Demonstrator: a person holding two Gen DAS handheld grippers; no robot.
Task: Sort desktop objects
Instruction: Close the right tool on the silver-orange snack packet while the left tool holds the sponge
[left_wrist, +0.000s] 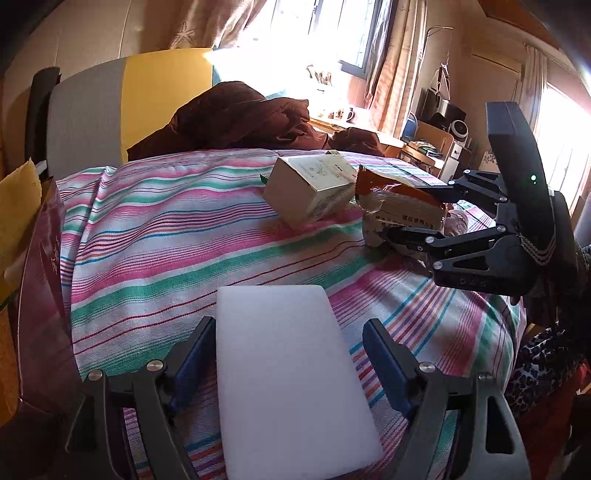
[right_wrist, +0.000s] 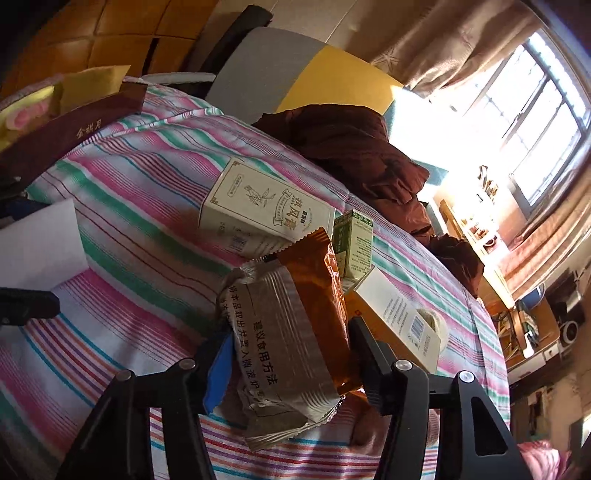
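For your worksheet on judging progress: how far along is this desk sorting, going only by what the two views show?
Nothing looks sorted yet. In hand: the right tongs grip the orange-and-silver snack packet, and the white foam block sits between the left tongs, which look open. Left: the cream tea box, the small green box and the white barcode box lie clustered on the striped cloth.

The snack packet (right_wrist: 291, 328) in the middle of the right wrist view carries large dark characters "建议食用方法" on its silver side; the cream box (right_wrist: 258, 210) above it shows "热风膏" in a ribbon-shaped label; the maroon box (right_wrist: 74, 133) at upper left bears gold characters "金祺月"; the smaller print and the barcodes are too small to read.
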